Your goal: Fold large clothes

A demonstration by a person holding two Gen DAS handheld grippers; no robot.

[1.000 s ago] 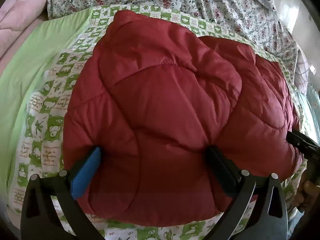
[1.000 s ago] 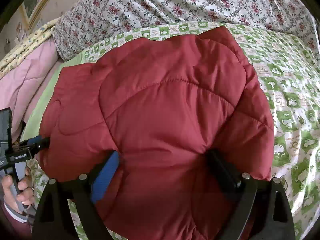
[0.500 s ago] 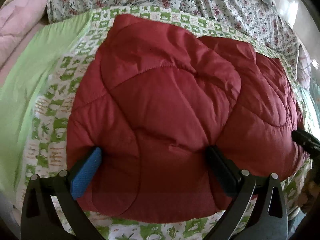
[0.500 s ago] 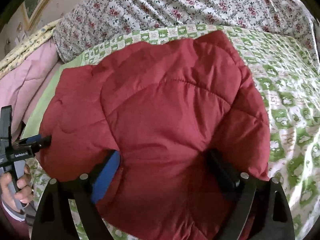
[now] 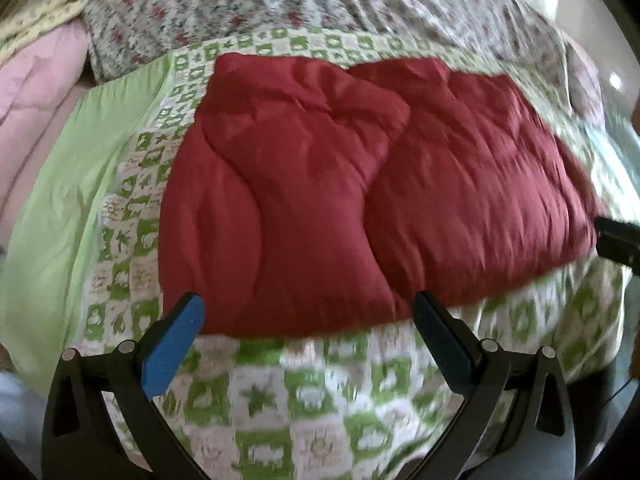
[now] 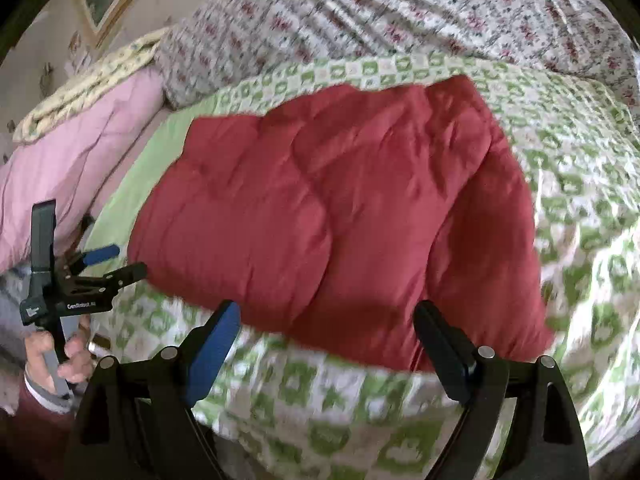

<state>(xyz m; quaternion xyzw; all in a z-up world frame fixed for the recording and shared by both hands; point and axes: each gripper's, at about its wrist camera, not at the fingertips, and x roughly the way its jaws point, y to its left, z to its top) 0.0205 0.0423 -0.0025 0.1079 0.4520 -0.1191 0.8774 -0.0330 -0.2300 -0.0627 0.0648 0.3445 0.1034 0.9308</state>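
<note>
We see the red quilted jacket [image 5: 360, 184] lying folded in a thick bundle on the green-and-white patterned blanket [image 5: 304, 400], with its near edge now clear of our tools. A moment ago both pairs of tongs straddled that near edge; now each has drawn back off it toward the near side of the jacket. Our left gripper [image 5: 308, 320] stands released, jaws wide, nothing between them but blanket. Our right gripper [image 6: 328, 328] is likewise released and empty, just short of the jacket's near edge. The left hand [image 6: 56, 356] on its handle shows left of the jacket. Beyond the jacket lies a floral quilt [image 5: 280, 4]; left of it a pink comforter [image 6: 76, 160]. We judge this fold set down and holding, perhaps the last.
</note>
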